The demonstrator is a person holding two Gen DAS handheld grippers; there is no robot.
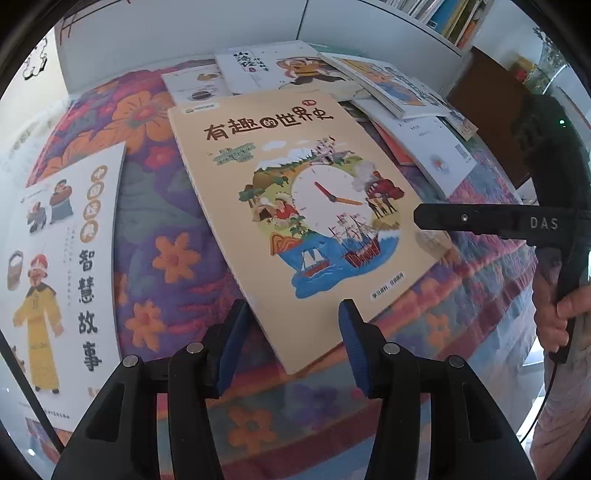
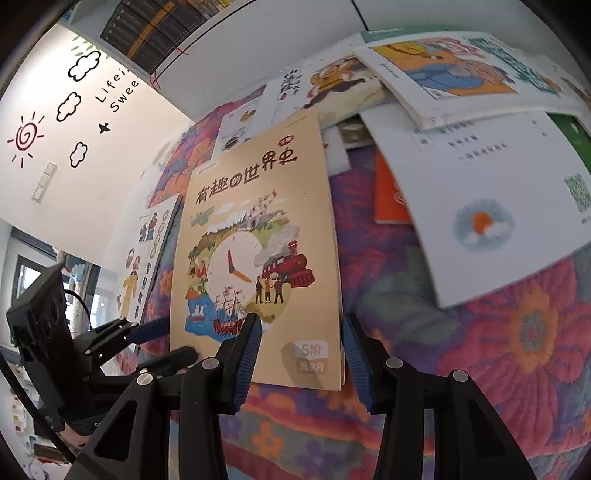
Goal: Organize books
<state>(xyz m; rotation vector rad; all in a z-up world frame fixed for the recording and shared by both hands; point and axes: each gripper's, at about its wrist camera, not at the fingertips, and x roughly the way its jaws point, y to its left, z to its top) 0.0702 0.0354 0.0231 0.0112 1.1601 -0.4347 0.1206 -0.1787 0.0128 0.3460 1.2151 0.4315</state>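
L wrist view: beige clock-cover book (image 1: 295,206) lies flat on flowered cloth (image 1: 173,258), its near edge between the left tongs (image 1: 293,345); jaws apart, nothing clamped. White story book (image 1: 62,266) sits alone at left. Loose pile of books (image 1: 388,88) at far side, askew. Right tongs (image 1: 419,218) reach to the book's right edge; grip can't tell here.

R wrist view: right tongs (image 2: 301,356) straddle the book's corner, jaws apart, not pinching. Shelf books (image 2: 147,33) stand above. Judgement: early stage, most books unsorted.
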